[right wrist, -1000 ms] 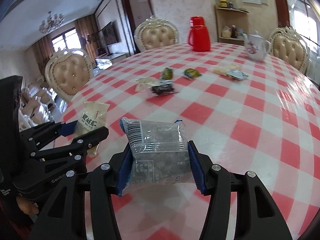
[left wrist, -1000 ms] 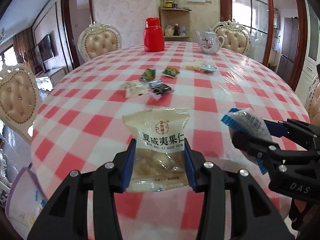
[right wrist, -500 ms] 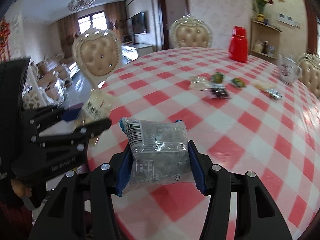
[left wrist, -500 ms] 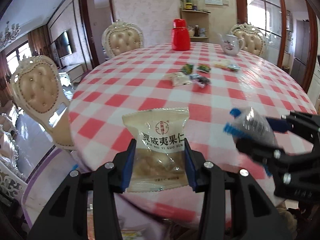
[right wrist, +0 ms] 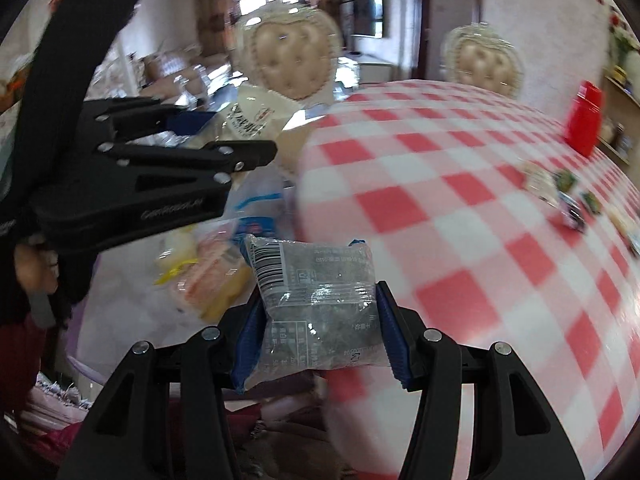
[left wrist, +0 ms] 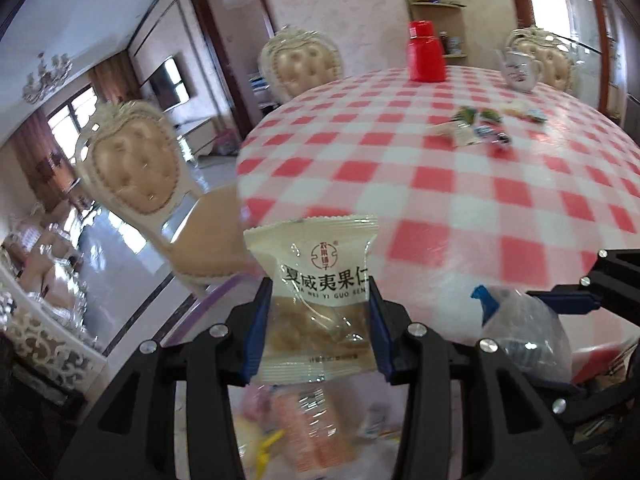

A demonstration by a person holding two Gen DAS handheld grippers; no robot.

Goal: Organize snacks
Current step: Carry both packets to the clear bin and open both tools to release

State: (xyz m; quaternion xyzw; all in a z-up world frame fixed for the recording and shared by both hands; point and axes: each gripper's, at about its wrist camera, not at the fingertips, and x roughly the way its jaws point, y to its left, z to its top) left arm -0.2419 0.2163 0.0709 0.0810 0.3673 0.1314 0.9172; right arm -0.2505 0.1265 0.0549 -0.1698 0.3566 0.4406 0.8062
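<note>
Off the near edge of the checked desk [left wrist: 460, 184], left tool [left wrist: 320, 332] is clenched on a cream snack packet [left wrist: 320, 300], held upright between its blue pads, red seal and dark print facing the camera. At 4 o'clock in the left wrist view, right tool [right wrist: 320, 336] grips a clear bag [right wrist: 320, 304] with a barcode at its top left corner; both pads press its sides. Below both tools sits a blurred heap of other snacks [right wrist: 208, 276], orange and yellow wrappers, container unclear. Loose small snack packets [left wrist: 476, 130] lie on the desk at 1 o'clock, well apart from both tools. Red jug [left wrist: 426, 56] and white teapot [left wrist: 520, 70] stand at the far edge. Cream padded chair [left wrist: 132, 164] at 9 o'clock beside the desk.
</note>
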